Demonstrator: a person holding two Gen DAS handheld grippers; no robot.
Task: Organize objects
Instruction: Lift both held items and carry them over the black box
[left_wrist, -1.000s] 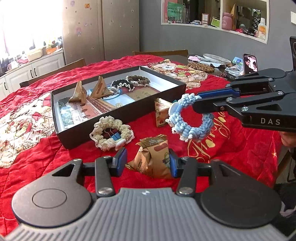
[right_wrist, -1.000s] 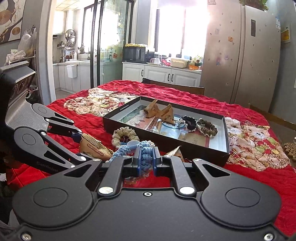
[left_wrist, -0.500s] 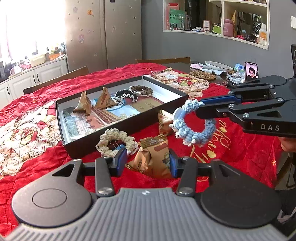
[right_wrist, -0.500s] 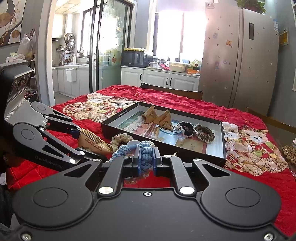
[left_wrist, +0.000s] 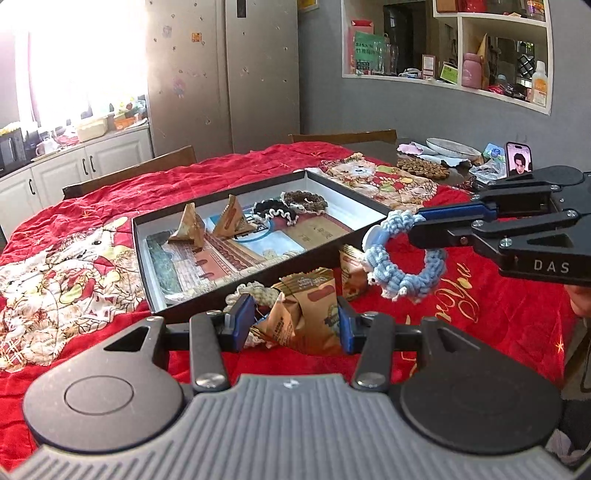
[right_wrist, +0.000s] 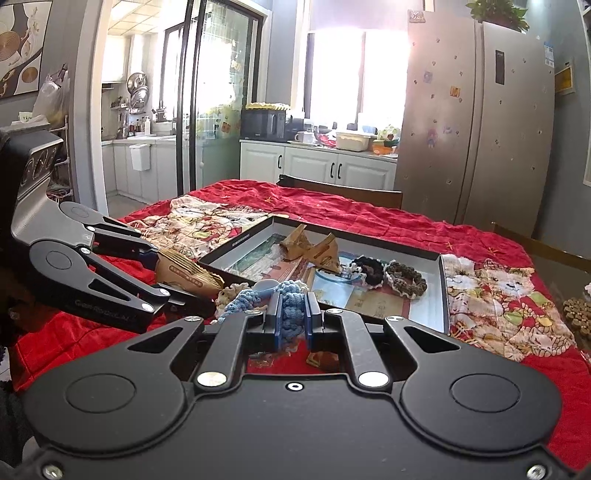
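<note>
My left gripper (left_wrist: 295, 321) is shut on a brown snack packet (left_wrist: 306, 310), held just above the red tablecloth; the right wrist view shows that left gripper (right_wrist: 177, 277) with the packet (right_wrist: 184, 275) at the left. My right gripper (right_wrist: 293, 314) is shut on a blue crocheted scrunchie (right_wrist: 291, 295). From the left wrist view the right gripper (left_wrist: 417, 225) holds the scrunchie (left_wrist: 388, 277) hanging in the air by the near right corner of the open black box (left_wrist: 347, 212). The box (right_wrist: 236, 243) holds two triangular packets and two dark scrunchies.
A cream scrunchie (left_wrist: 255, 291) and another snack packet (left_wrist: 351, 269) lie on the cloth in front of the box. A phone (left_wrist: 519, 158), a plate (left_wrist: 450, 146) and a beaded mat (left_wrist: 421, 168) sit at the far right. Wooden chairs (left_wrist: 343, 137) stand behind the table.
The left wrist view has tipped up a little, so the box sits nearer the picture's centre. Both grips are the same and the right gripper has hardly shifted.
</note>
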